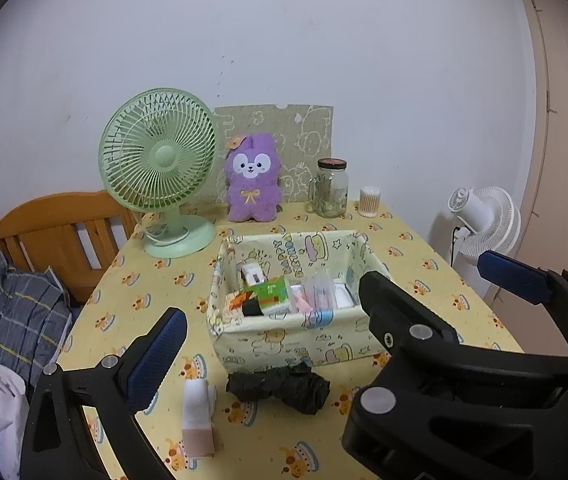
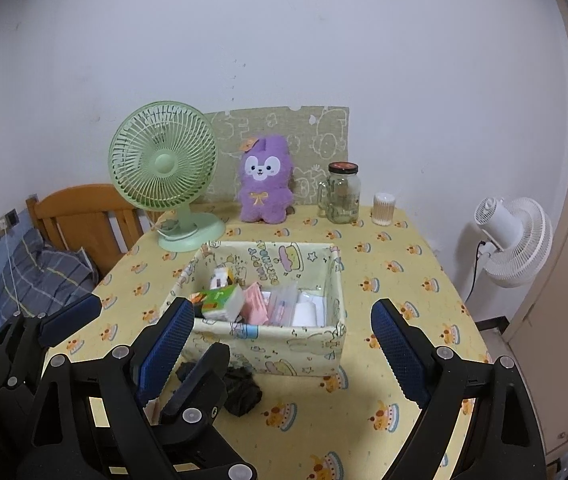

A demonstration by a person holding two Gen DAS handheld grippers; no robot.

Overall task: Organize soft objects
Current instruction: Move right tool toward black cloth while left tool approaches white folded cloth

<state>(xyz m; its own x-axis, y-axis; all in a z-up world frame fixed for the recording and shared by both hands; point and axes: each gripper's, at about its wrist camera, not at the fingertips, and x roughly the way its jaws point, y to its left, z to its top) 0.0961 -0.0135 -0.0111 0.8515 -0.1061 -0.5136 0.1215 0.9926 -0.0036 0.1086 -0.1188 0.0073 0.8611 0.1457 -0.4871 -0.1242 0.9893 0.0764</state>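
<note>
A cartoon-print fabric basket [image 1: 292, 344] [image 2: 268, 344] stands mid-table. It holds a green tissue pack [image 1: 272, 292] [image 2: 224, 300] and several small packets. In front of it lie a crumpled black soft bundle [image 1: 280, 390] [image 2: 240, 392] and a white-and-beige rolled cloth [image 1: 198, 416]. A purple plush [image 1: 252, 180] [image 2: 266, 184] sits upright at the back. My left gripper [image 1: 280, 332] [image 2: 156, 324] is open above the two loose items. My right gripper [image 2: 284, 312] [image 1: 432, 276] is open before the basket. Its left finger overlaps the left gripper's span and hides that gripper's right finger. Neither holds anything.
On the yellow tablecloth [image 2: 384, 280] stand a green desk fan [image 1: 160, 160], a glass jar [image 1: 330, 188] and a cotton-swab tub [image 1: 369, 200] near the back wall. A white floor fan [image 2: 512, 240] is off to the right. A wooden headboard [image 1: 60, 232] and plaid pillow [image 1: 16, 312] are on the left.
</note>
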